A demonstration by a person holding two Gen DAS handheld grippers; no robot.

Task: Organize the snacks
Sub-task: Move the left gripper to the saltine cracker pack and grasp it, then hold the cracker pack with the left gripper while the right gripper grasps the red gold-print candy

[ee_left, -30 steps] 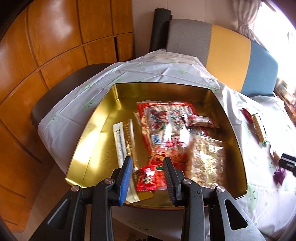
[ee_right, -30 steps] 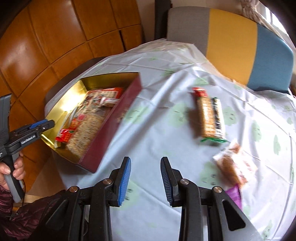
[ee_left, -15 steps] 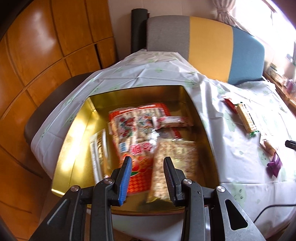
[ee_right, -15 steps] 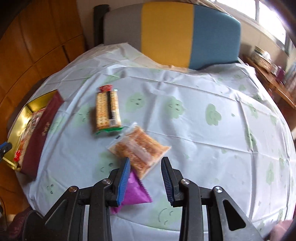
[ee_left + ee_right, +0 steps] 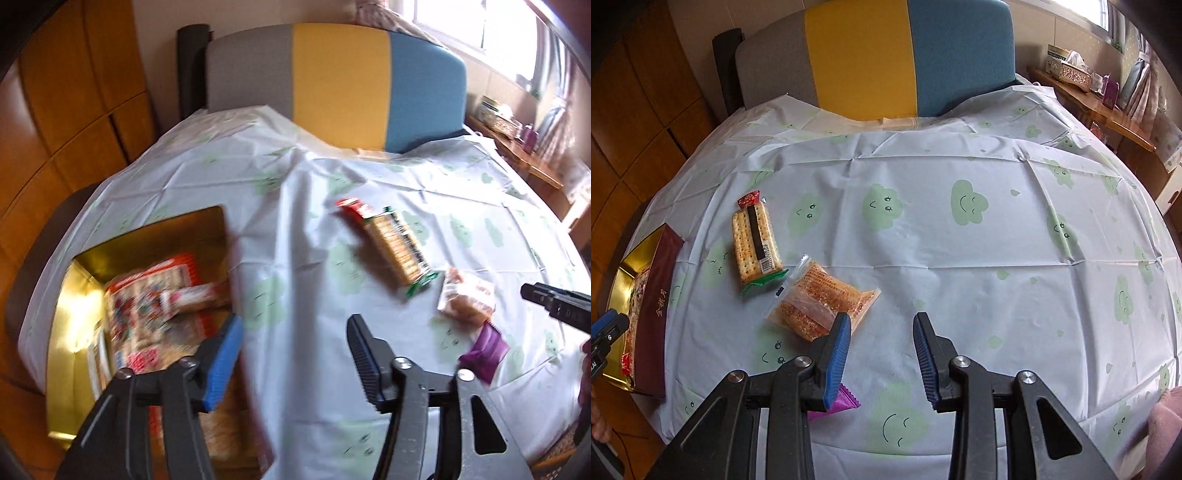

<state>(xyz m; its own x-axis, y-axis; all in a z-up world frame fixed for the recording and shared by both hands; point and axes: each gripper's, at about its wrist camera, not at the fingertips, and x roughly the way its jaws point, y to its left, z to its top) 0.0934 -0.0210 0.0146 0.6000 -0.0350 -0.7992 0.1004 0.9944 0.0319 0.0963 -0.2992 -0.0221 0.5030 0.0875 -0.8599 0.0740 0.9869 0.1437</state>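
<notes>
Left gripper [image 5: 295, 354]: black angular frame with triangular cut-outs, silver round screws at pivots, one ribbed pad blue, other black. Right gripper [image 5: 881, 356]: same black frame and silver screws, both ribbed pads blue. Pink sleeve [image 5: 1165, 421] was right of it.

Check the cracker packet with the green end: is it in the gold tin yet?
Out. The cracker packet lies flat on the tablecloth, beside the gold tin, apart from it.

Cracker pack [image 5: 756, 242] lies on tablecloth [image 5: 960, 258], right of tin [image 5: 653, 302].
</notes>
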